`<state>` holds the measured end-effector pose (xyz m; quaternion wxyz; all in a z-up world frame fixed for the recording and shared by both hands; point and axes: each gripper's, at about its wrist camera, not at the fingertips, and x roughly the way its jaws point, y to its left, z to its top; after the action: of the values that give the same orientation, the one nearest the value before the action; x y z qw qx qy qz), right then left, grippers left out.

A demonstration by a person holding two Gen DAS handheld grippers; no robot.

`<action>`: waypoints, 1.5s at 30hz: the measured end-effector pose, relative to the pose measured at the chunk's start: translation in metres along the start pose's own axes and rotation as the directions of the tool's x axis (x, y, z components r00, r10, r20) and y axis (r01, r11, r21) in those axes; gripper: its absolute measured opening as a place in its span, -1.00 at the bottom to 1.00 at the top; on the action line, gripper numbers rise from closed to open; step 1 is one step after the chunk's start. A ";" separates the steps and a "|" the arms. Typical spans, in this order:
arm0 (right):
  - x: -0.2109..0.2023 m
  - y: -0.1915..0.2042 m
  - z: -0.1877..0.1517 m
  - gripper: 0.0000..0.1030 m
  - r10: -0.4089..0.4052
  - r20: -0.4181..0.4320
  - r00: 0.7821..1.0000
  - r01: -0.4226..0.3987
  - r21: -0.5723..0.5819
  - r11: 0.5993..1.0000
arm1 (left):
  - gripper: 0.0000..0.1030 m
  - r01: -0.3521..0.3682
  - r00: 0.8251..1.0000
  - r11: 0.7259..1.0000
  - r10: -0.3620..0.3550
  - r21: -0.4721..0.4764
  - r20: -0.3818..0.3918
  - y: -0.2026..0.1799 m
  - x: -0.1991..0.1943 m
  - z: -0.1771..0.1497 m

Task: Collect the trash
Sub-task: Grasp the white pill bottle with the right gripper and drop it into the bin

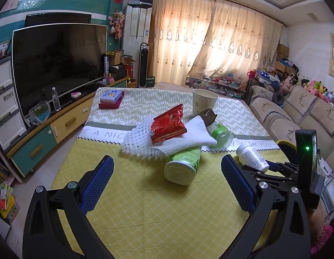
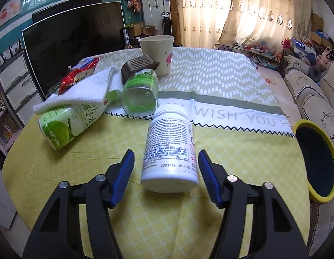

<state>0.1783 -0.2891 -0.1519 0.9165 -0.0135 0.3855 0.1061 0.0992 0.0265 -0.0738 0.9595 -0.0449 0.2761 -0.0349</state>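
Observation:
A white pill bottle [image 2: 170, 149] lies on the yellow tablecloth [image 2: 231, 172], its base between the open fingers of my right gripper [image 2: 166, 168]; it also shows in the left wrist view [image 1: 251, 156]. A green drink can [image 1: 183, 165] [image 2: 65, 125] lies under a white cloth [image 1: 188, 135] [image 2: 80, 92]. A red snack wrapper [image 1: 168, 124] [image 2: 74, 76] rests on white foam netting [image 1: 137, 139]. A clear green jar [image 1: 221, 132] [image 2: 140, 95] with a dark cap lies beside a paper cup [image 1: 204, 102] [image 2: 159, 50]. My left gripper [image 1: 167, 170] is open and empty, just short of the can.
A yellow-rimmed round bin opening [image 2: 316, 161] sits at the table's right edge. A card box on a red book [image 1: 112, 99] lies at the far left. A TV [image 1: 56, 62] on a cabinet stands left; a sofa [image 1: 296, 116] runs along the right.

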 end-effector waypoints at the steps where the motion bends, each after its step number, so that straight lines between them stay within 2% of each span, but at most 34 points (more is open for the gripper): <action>1: 0.002 0.000 -0.001 0.06 0.000 -0.007 1.000 0.000 0.002 1.000 | 0.91 0.000 1.000 1.000 0.000 -0.001 -0.003 0.000 0.001 -0.001; 5: 0.007 -0.001 -0.001 -0.13 0.001 -0.020 1.000 -0.001 0.008 1.000 | 0.91 0.004 1.000 1.000 -0.004 -0.009 -0.010 0.001 0.005 -0.003; 23: -0.043 -0.025 -0.001 -0.13 0.036 0.084 0.996 -0.041 0.055 0.998 | 0.91 0.021 0.999 1.000 -0.021 0.019 -0.025 -0.015 0.012 -0.008; 29: -0.054 -0.056 -0.005 -0.13 -0.023 0.104 0.994 0.011 0.113 0.994 | 0.91 0.025 0.999 0.999 -0.024 0.034 -0.033 -0.022 0.014 -0.008; 36: -0.065 -0.113 -0.015 -0.13 -0.129 0.113 0.985 0.103 0.210 0.972 | 0.91 0.029 0.998 0.998 -0.026 0.058 -0.053 -0.034 0.019 -0.008; 45: -0.067 -0.202 -0.028 -0.13 -0.317 0.065 0.946 0.277 0.343 0.898 | 0.91 0.046 0.995 0.996 -0.038 0.080 -0.094 -0.049 0.034 -0.010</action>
<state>0.1542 -0.5022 -0.1355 0.9325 0.0874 0.3357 -0.1004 0.1204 -0.0259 -0.0952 0.9458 -0.0096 0.3174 -0.0685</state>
